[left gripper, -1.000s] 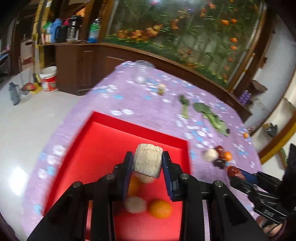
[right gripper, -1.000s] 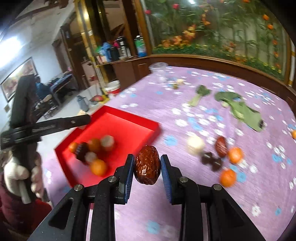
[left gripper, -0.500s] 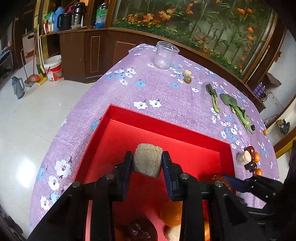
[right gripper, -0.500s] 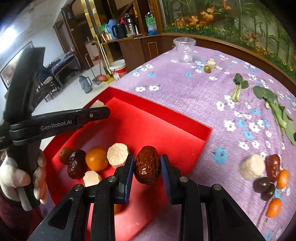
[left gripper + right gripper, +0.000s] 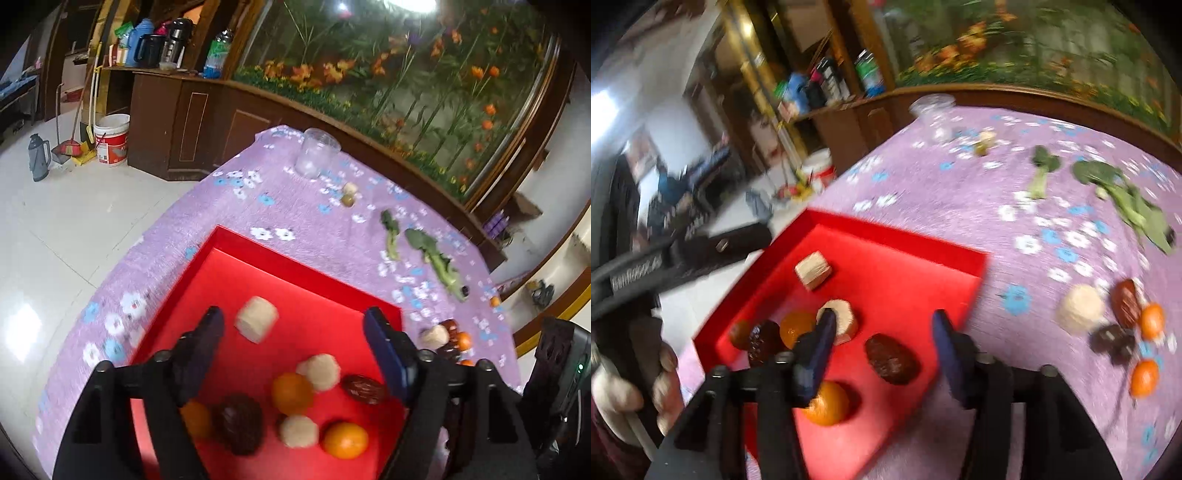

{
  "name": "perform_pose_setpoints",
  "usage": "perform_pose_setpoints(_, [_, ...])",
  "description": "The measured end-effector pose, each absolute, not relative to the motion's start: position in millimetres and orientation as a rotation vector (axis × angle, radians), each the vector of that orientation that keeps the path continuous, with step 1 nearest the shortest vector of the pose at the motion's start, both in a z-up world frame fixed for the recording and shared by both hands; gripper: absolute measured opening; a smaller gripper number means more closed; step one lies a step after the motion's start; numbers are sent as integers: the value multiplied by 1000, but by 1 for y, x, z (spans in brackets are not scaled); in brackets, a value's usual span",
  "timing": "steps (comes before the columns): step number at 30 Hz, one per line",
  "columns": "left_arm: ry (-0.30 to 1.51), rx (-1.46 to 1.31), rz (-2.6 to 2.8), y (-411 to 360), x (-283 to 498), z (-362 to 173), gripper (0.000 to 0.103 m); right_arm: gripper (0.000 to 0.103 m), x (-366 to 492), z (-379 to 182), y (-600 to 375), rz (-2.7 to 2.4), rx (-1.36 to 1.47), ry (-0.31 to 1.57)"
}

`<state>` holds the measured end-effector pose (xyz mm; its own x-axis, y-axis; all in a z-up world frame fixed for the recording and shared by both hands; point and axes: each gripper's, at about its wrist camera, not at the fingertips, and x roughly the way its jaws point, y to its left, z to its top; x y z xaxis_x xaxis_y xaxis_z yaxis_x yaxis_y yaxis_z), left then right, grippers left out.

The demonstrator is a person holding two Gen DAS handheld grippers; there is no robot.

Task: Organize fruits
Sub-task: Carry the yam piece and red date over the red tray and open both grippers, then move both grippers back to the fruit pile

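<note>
Right view smears the shelf bottles (image 5: 827, 88) beyond reading; the orange (image 5: 827, 404) sits half behind the right tongs (image 5: 882, 336); red tray (image 5: 905, 240) runs off-frame.

Right gripper (image 5: 882, 343) over the red tray (image 5: 975, 258), jaws opening — dark date (image 5: 892, 358) loose beneath; oranges alongside
</note>
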<state>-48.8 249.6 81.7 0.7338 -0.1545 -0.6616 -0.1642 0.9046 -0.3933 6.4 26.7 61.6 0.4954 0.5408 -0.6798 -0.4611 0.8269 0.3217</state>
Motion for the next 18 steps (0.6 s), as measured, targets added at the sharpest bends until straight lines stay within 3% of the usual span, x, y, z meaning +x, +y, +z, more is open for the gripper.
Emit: perform_pose_setpoints(18, [762,-84,22,111,-88,96,79,72,-34,57,-95,384,310,841])
